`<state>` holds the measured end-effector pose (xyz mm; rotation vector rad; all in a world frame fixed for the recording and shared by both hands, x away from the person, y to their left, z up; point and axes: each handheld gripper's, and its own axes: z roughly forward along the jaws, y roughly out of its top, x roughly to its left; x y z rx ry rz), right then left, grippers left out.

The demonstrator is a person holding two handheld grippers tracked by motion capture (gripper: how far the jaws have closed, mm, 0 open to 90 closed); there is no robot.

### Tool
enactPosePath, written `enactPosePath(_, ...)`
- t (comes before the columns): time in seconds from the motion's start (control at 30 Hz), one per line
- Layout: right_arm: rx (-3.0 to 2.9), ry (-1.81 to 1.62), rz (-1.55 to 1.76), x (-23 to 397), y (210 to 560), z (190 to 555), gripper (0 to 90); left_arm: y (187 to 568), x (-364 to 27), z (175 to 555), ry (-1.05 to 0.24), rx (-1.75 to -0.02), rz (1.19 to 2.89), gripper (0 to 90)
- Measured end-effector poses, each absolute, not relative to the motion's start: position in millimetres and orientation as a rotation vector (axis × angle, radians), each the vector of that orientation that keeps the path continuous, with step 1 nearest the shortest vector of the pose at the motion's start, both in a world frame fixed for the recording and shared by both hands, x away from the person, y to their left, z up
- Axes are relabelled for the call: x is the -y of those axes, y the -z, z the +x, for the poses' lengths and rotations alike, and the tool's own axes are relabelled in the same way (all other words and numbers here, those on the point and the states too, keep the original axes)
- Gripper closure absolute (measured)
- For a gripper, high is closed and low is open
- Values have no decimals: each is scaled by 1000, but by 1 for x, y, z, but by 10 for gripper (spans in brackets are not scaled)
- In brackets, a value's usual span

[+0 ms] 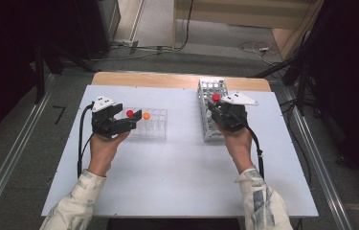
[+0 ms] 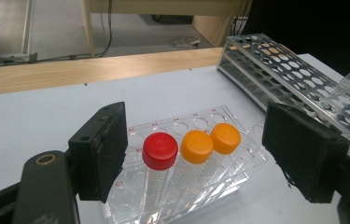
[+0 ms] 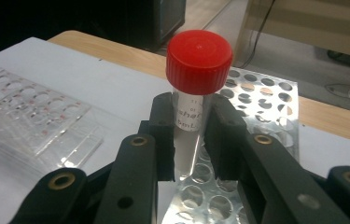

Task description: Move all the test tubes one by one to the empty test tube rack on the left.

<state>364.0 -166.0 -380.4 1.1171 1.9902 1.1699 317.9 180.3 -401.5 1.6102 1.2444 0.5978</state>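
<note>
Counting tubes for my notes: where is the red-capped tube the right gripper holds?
The red-capped tube is clamped upright in the right gripper, above the metal rack on the table's right side.

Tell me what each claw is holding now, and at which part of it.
The right claw holds a red-capped tube by its clear body just under the cap. The left claw is open and holds nothing.

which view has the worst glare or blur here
High view: soft and low in detail, dark corners. Left gripper view: sharp on the red-capped clear tube, glints on the clear plastic rack. Right gripper view: bright sheen on the perforated metal rack, near jaws slightly soft.
</note>
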Motion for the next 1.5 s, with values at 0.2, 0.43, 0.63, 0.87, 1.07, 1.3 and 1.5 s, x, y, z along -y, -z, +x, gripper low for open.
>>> enactPosePath(0.2, -2025, -1192, 1088, 154, 383, 358, 713, 401, -179, 317, -597, -1236, 1617, 225)
enactPosePath(0.43, -2075, -1206, 1061, 140, 389, 352, 713, 400, -177, 316, -595, -1229, 1617, 224)
enactPosePath(0.63, -2106, -1217, 1040, 129, 395, 348, 713, 400, -177, 315, -595, -1223, 1619, 224)
enactPosePath(0.87, -2141, -1227, 1011, 119, 401, 341, 713, 399, -174, 314, -593, -1213, 1624, 224)
enactPosePath(1.07, -2163, -1241, 991, 112, 404, 337, 713, 398, -171, 313, -593, -1202, 1632, 224)
enactPosePath(1.3, -2195, -1246, 976, 103, 410, 333, 713, 398, -168, 311, -588, -1188, 1638, 224)
enactPosePath(1.5, -2214, -1250, 965, 96, 413, 331, 713, 397, -166, 310, -587, -1183, 1643, 224)
